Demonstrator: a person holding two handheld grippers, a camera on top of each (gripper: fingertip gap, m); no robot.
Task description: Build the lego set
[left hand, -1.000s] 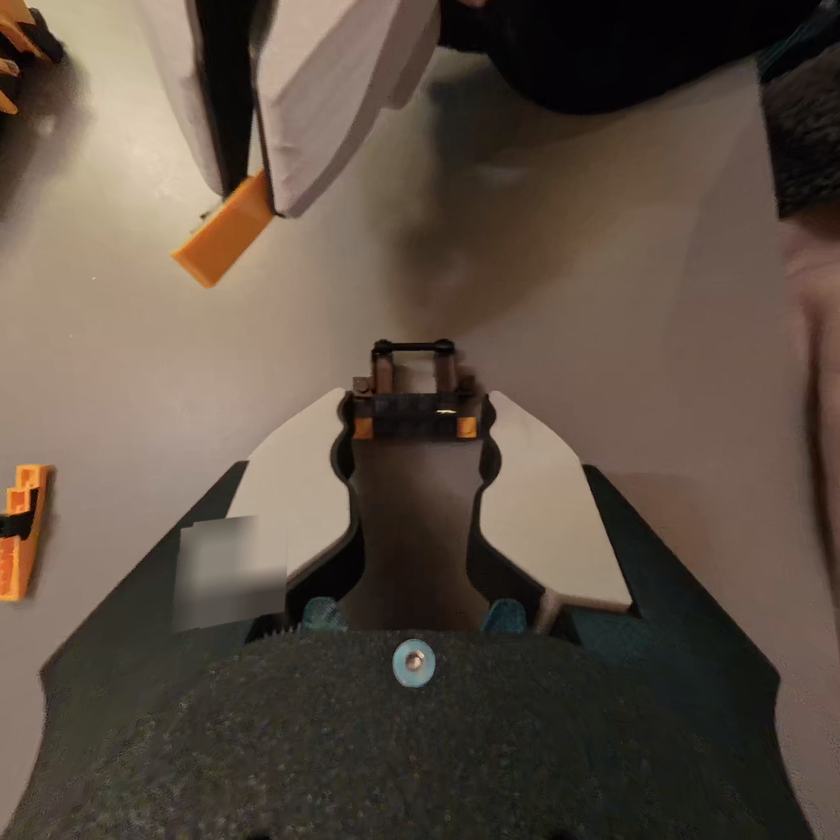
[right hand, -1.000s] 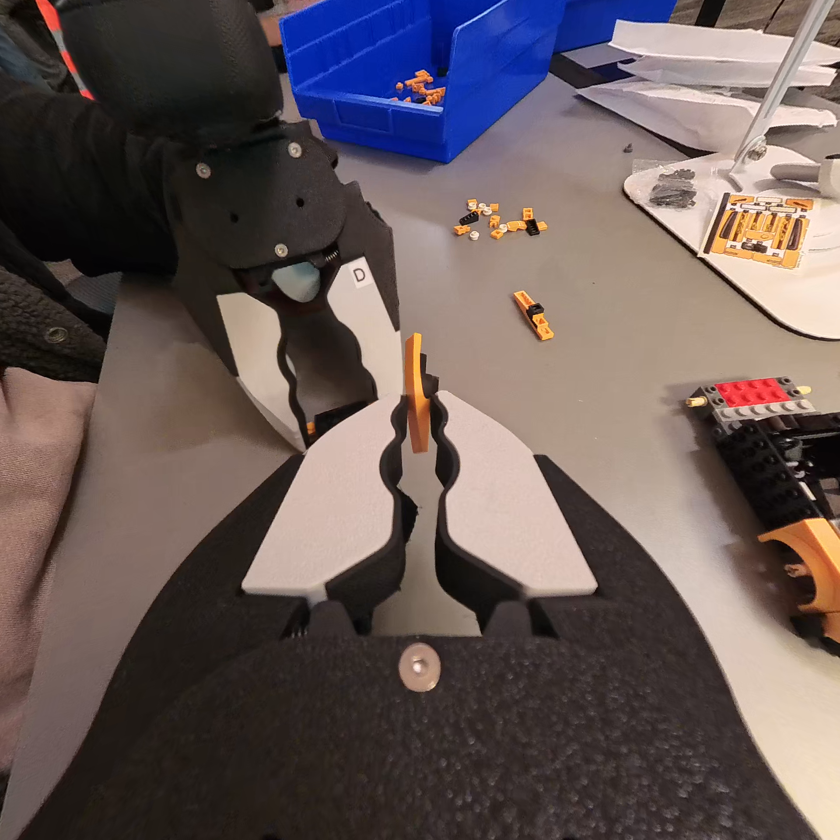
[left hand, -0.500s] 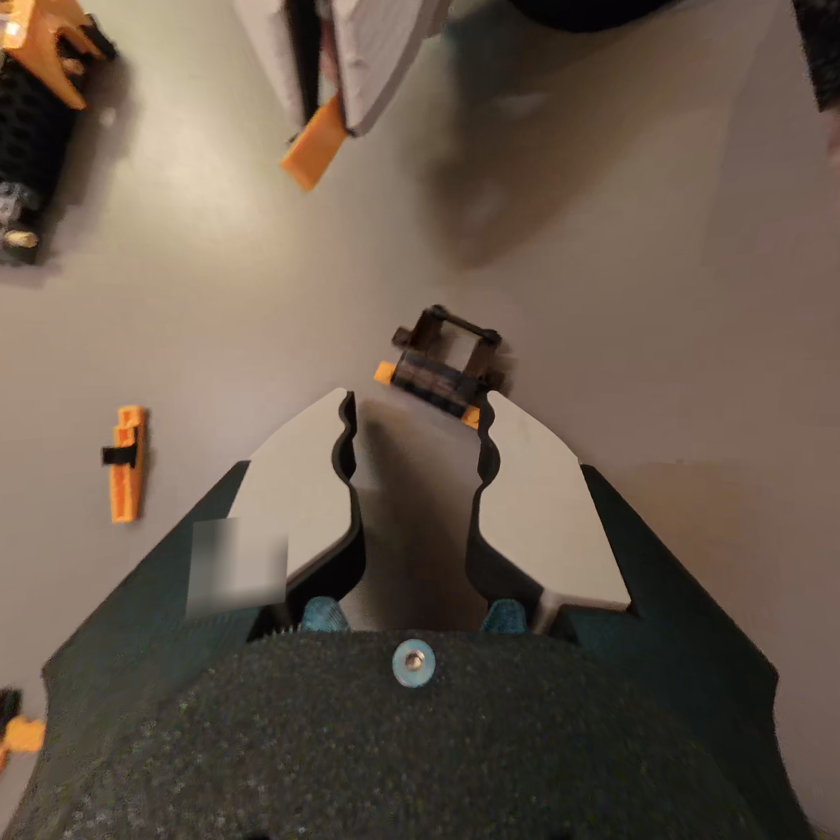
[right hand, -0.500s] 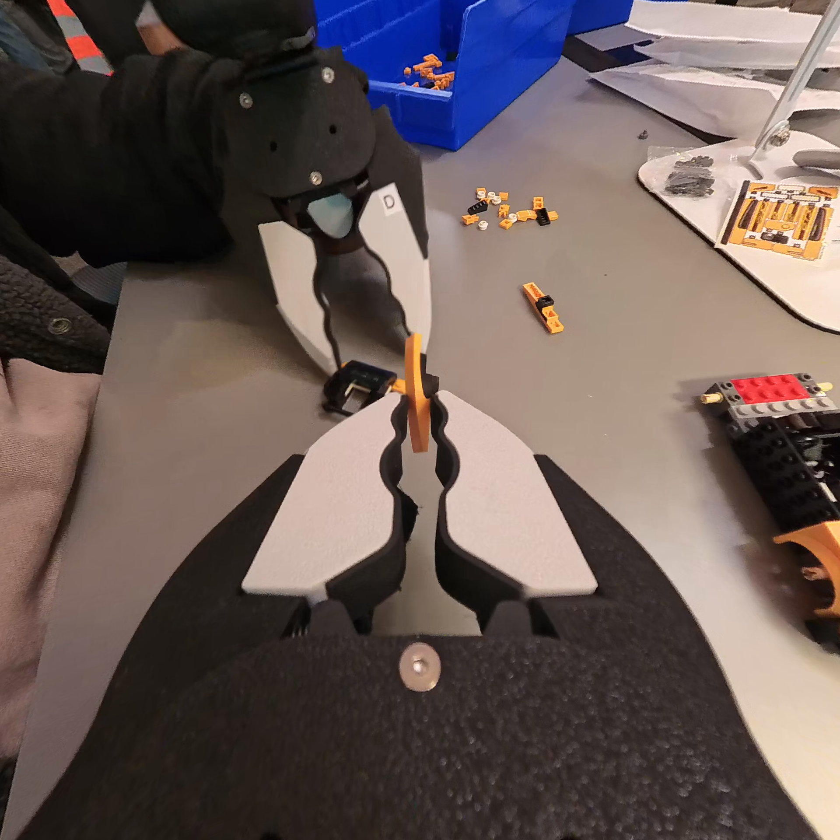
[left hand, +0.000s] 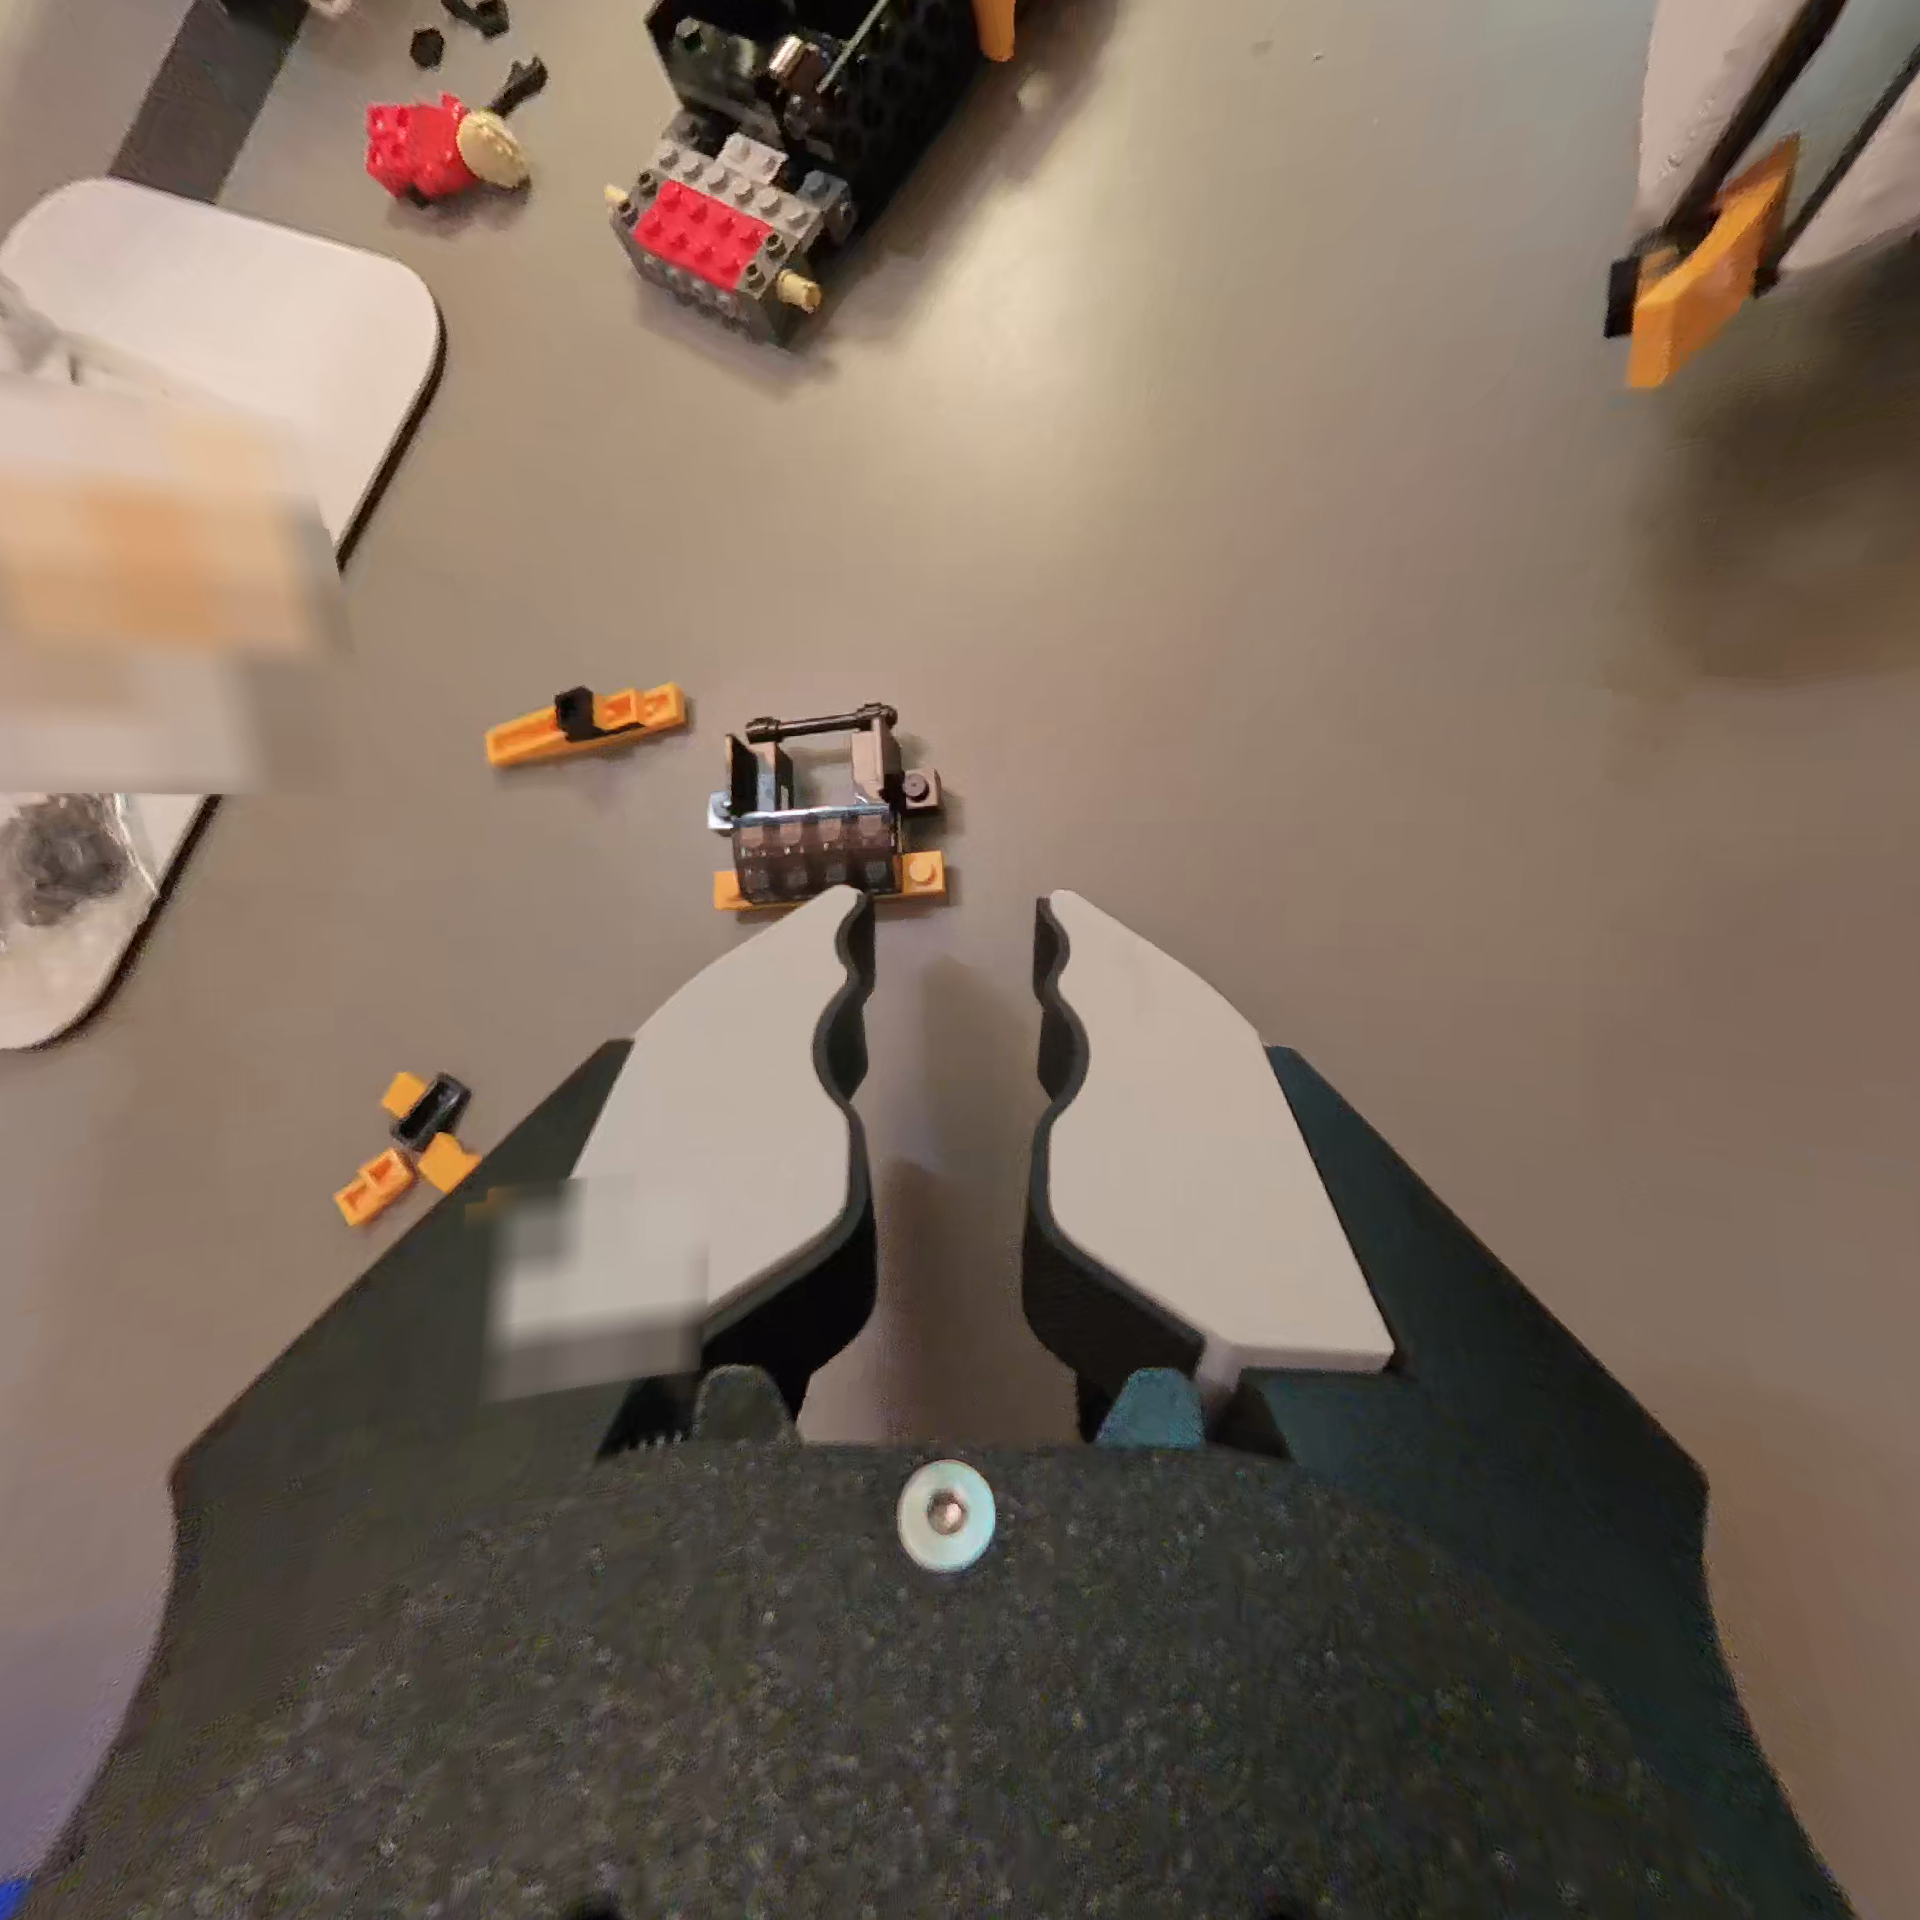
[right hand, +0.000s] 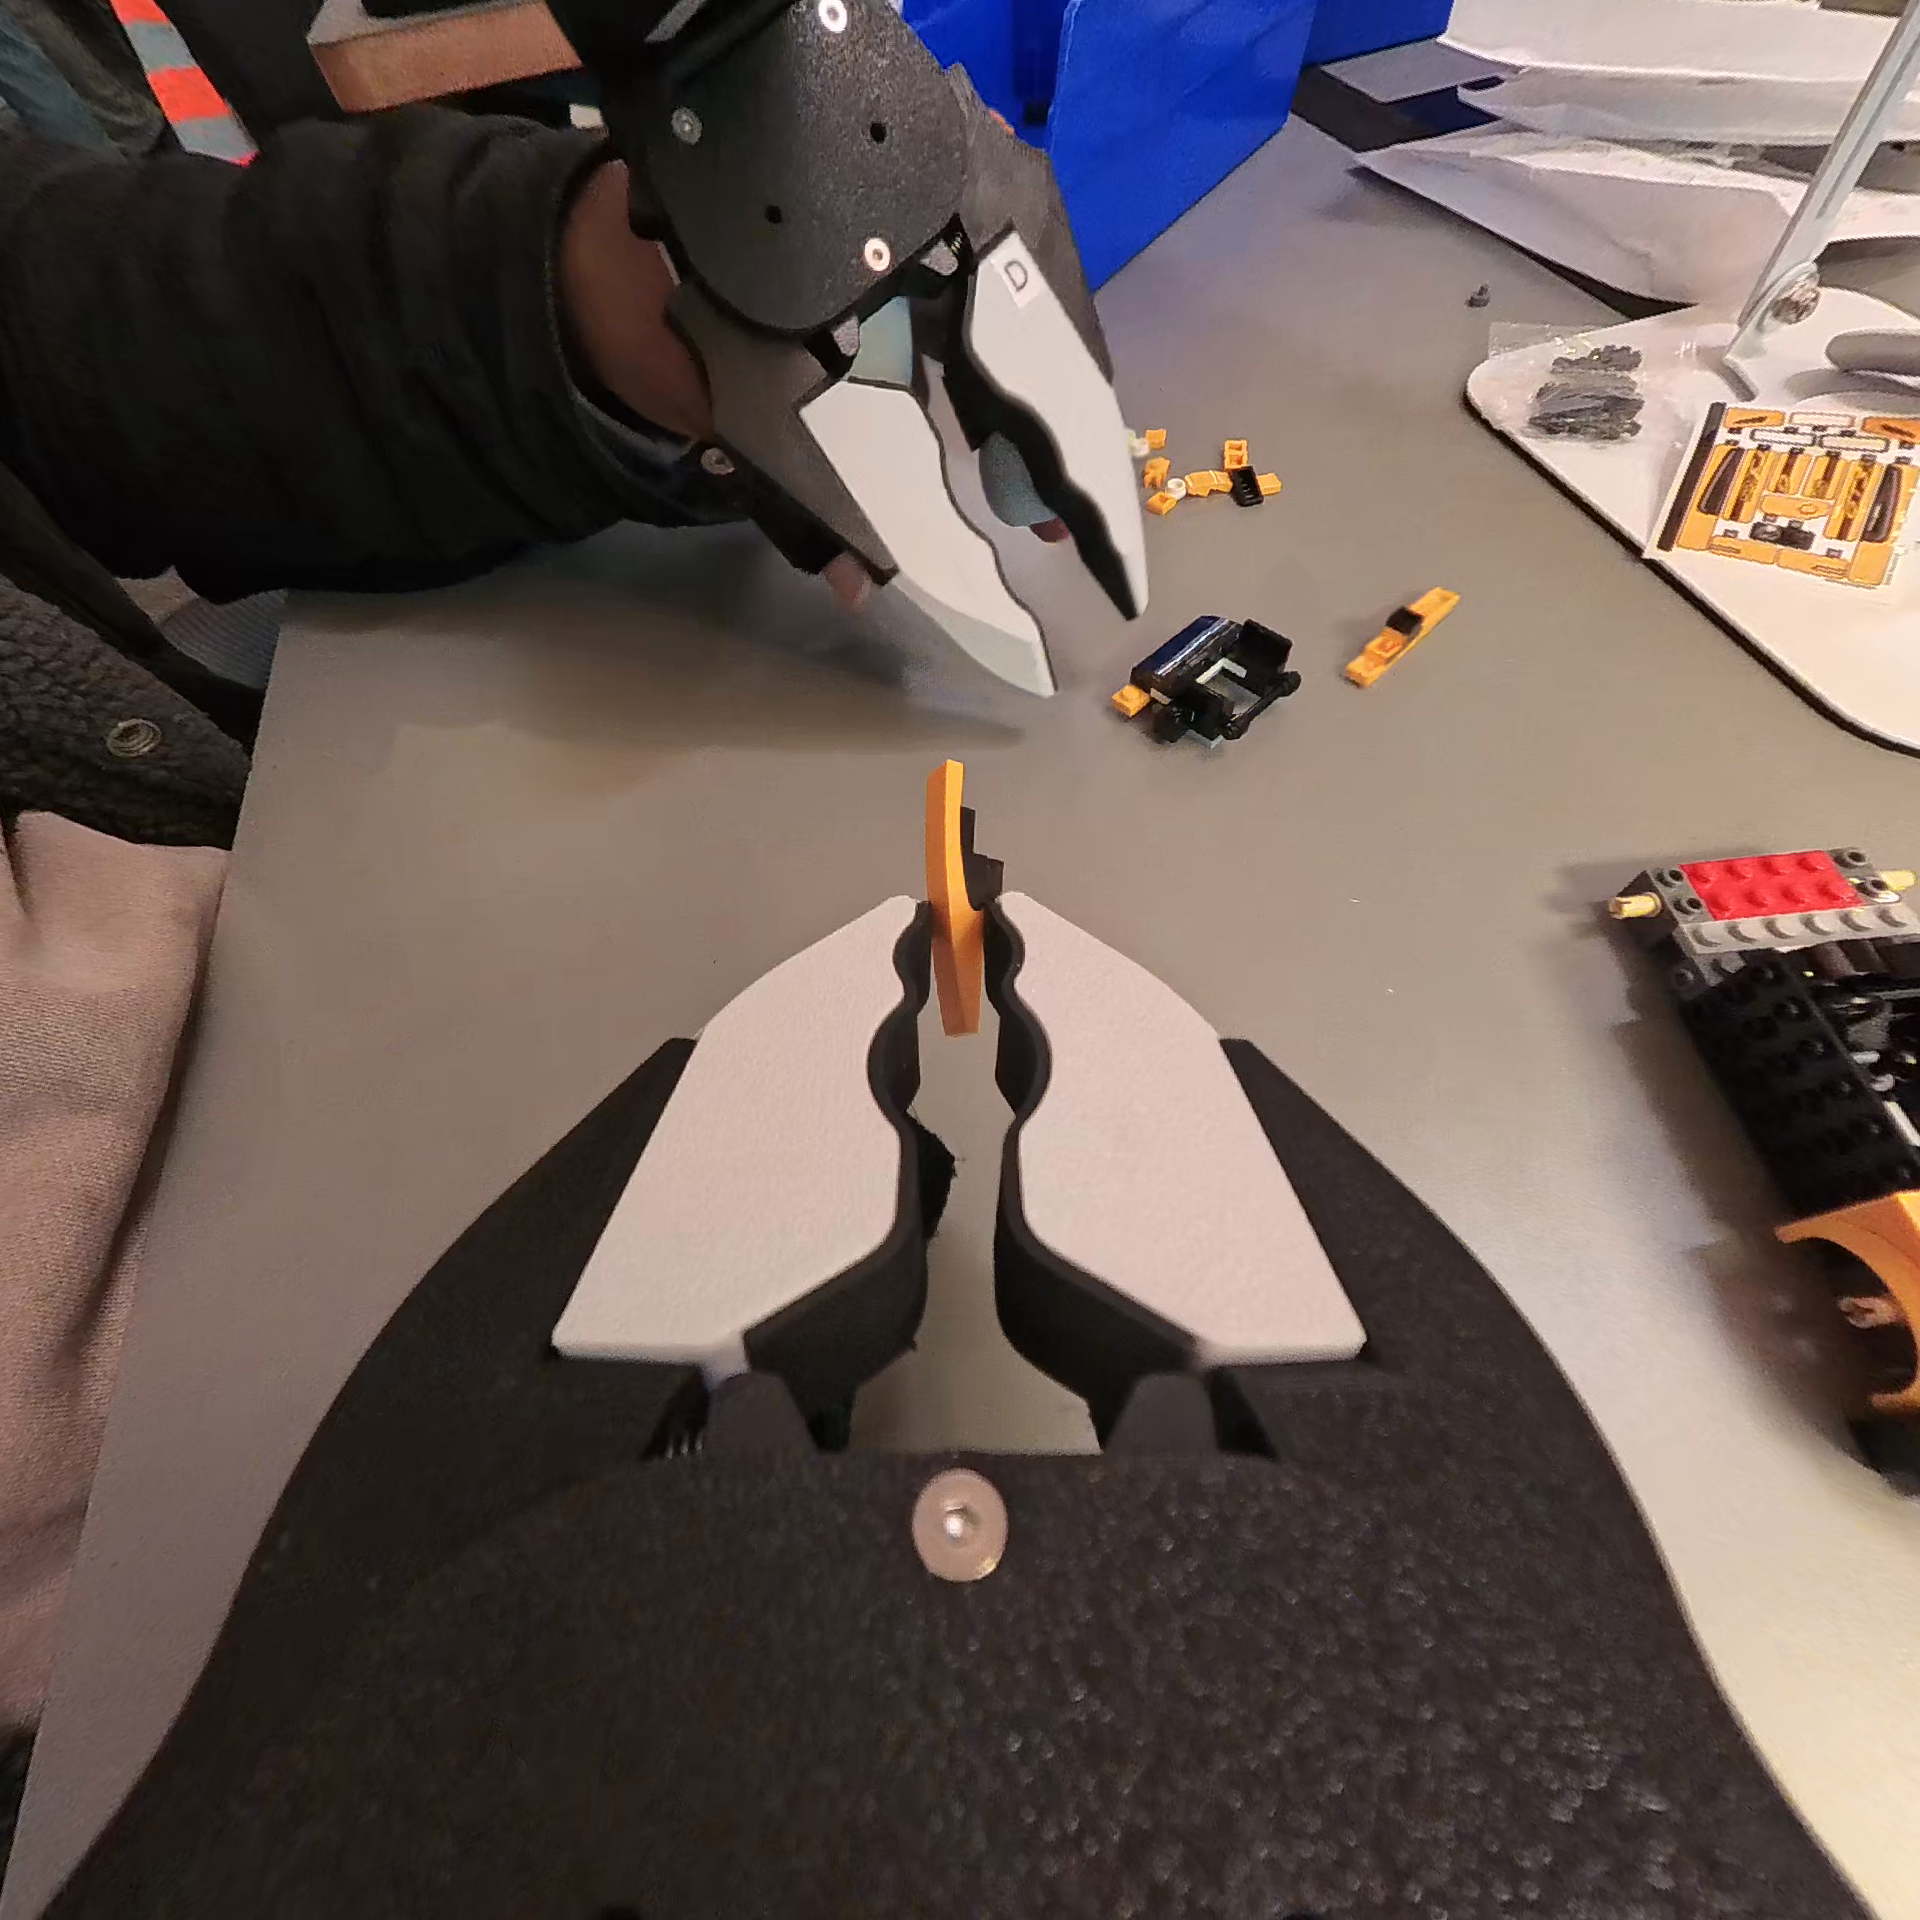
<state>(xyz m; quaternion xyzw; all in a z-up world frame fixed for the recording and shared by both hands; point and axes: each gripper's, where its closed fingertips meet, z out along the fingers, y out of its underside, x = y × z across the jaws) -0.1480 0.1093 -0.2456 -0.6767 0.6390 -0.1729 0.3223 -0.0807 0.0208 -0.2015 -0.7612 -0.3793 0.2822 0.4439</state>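
My left gripper (left hand: pixel 951 909) is open and empty, raised above the grey table. Just beyond its left fingertip lies a small black and orange sub-assembly (left hand: pixel 826 816), also in the right wrist view (right hand: pixel 1205 670). My right gripper (right hand: pixel 956 904) is shut on a thin curved orange piece (right hand: pixel 951 904) held upright; it also shows at the top right of the left wrist view (left hand: pixel 1704 265). The left gripper appears in the right wrist view (right hand: pixel 1091 634), tilted down near the sub-assembly. The black car chassis with red bricks (left hand: pixel 748 208) lies farther off, at the right in the right wrist view (right hand: pixel 1797 997).
A long orange piece with a black clip (left hand: pixel 587 717) lies left of the sub-assembly. Small orange and black pieces (left hand: pixel 405 1148) are scattered nearby. A red brick cluster (left hand: pixel 436 145), a white board with a sticker sheet (right hand: pixel 1797 499) and a blue bin (right hand: pixel 1143 135) stand around. About 12 cm separates my left fingertips from my right.
My left gripper let go of the sub-assembly, lifted and pulled back, and its fingers now stand a little closer. The sub-assembly now rests on the table. The right gripper kept hold of the orange piece.
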